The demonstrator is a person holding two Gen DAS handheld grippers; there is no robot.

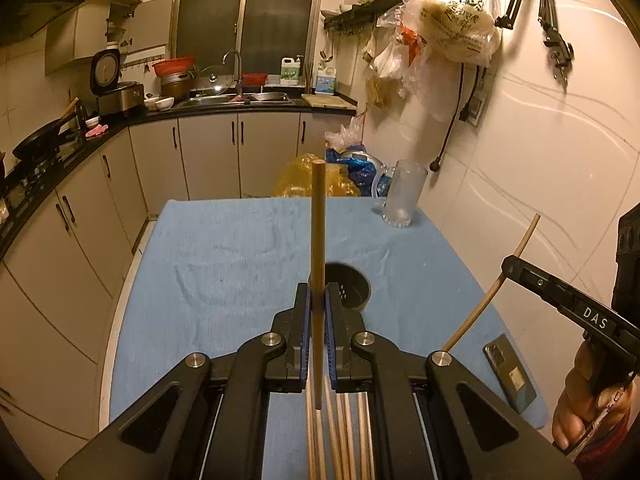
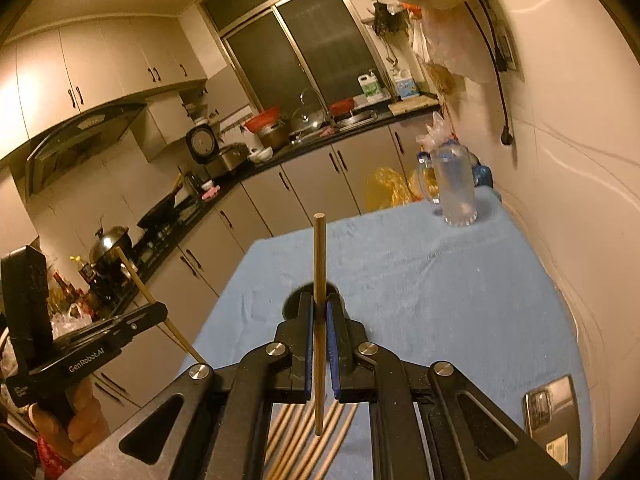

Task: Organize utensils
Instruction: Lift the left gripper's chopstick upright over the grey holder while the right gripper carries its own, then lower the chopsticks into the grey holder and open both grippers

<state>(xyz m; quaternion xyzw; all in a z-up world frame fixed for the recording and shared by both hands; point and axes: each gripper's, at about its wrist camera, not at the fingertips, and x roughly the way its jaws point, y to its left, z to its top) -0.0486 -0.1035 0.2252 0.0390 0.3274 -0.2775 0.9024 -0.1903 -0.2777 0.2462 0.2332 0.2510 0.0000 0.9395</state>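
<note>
Two grippers, left [image 1: 319, 300] and right [image 2: 319, 312], each pinch one chopstick upright over a dark holder [image 1: 352, 288]; a glass [image 1: 402, 194] and phone [image 1: 510, 376] flank the table [image 1: 200, 260].

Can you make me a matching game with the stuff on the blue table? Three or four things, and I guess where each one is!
Things:
1. chopstick
2. clear glass mug
3. phone
4. round black holder

Places:
A. lying flat near the table's right edge
B. standing at the far right corner of the table
C. pinched upright in the left gripper
D. on the blue cloth just beyond the gripper tips

Pairs: 1-C, 2-B, 3-A, 4-D
</note>
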